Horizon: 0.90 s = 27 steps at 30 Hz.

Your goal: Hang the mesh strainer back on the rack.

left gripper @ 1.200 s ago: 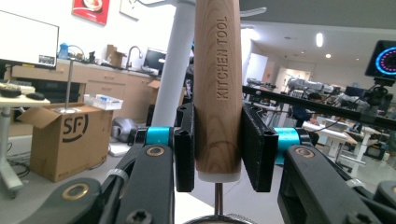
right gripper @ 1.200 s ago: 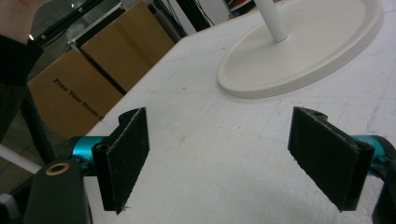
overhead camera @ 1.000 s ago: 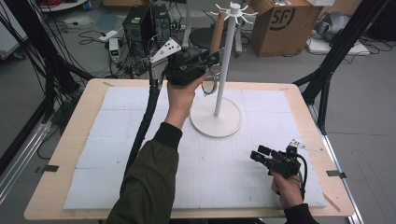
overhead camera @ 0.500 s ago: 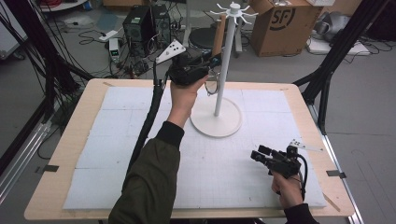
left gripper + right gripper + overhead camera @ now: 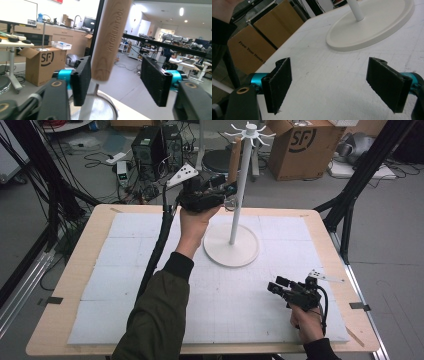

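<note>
A white stand (image 5: pixel 239 195) with a ring of hooks on top rises from a round base (image 5: pixel 231 251) on the table. A wooden handle marked KITCHEN TOOL (image 5: pixel 110 42) hangs beside the pole, with a metal rod and a round mesh (image 5: pixel 100 107) below it. My left gripper (image 5: pixel 231 187) is raised next to the pole. Its jaws have just been opening, and the handle (image 5: pixel 233 160) stands between them, close to one pad and clear of the other. My right gripper (image 5: pixel 275 285) rests low over the white mat at the front right, open and empty (image 5: pixel 332 85).
A white gridded mat (image 5: pixel 125 270) covers the wooden table (image 5: pixel 70 285). The stand's base (image 5: pixel 372 27) lies ahead of the right gripper. Beyond the far edge are a cardboard box (image 5: pixel 300 145), computer cases (image 5: pixel 155 145) and cables. Black frame legs (image 5: pixel 350 200) stand at the right.
The left gripper's jaws have parted around the wooden handle. Both hands stay where they were.
</note>
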### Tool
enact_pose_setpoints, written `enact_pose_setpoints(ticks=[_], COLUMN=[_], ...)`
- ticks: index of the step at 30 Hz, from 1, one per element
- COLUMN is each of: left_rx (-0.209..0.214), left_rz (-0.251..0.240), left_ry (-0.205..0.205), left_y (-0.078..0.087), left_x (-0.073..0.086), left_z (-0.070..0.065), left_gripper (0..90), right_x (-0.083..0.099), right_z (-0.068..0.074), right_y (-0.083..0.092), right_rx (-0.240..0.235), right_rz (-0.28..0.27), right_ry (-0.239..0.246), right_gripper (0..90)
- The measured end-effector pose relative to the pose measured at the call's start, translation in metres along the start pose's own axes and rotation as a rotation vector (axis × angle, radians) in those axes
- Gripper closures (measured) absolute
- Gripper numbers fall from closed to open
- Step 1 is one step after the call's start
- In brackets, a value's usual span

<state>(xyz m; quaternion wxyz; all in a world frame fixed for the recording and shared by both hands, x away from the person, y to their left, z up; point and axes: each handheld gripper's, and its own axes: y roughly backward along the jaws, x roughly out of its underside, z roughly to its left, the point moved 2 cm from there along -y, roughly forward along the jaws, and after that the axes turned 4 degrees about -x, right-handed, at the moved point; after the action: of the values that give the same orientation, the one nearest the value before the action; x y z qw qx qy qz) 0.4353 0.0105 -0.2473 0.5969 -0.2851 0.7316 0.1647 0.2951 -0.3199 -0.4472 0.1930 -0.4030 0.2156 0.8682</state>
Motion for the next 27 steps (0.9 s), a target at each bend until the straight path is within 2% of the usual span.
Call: enact_pose_setpoints(ticks=[5,8,11,18,20,24,27], left_rx=[0.004,0.011,0.031,0.008,-0.001,-0.021,-0.028], left_rz=[0.01,0.014,0.009,0.032,0.023,0.005,0.012], left_ry=[-0.004,-0.011,0.008,-0.003,-0.002,-0.003,-0.007], left_y=[0.005,0.01,0.017,0.053,0.064,0.087,0.1], left_x=[0.001,0.004,0.009,0.025,0.027,0.03,0.032], left_z=[-0.001,-0.001,0.0,0.007,0.008,0.011,0.012], left_gripper=[34.2,34.0,33.8,32.7,32.1,31.6,31.4], right_x=[0.0,0.0,0.001,0.0,0.0,0.001,0.0], right_z=[0.001,0.002,0.002,0.002,0.002,0.003,0.005], right_y=[-0.001,0.0,0.0,-0.001,-0.001,-0.004,-0.004], right_rx=[0.004,0.007,0.01,0.018,0.017,0.017,0.019], right_rz=[0.003,0.002,0.0,-0.005,0.001,0.002,-0.001], right_ry=[0.007,0.0,0.01,0.025,0.019,0.039,0.04], right_gripper=[19.9,19.9,19.9,19.9,19.9,19.9,19.9])
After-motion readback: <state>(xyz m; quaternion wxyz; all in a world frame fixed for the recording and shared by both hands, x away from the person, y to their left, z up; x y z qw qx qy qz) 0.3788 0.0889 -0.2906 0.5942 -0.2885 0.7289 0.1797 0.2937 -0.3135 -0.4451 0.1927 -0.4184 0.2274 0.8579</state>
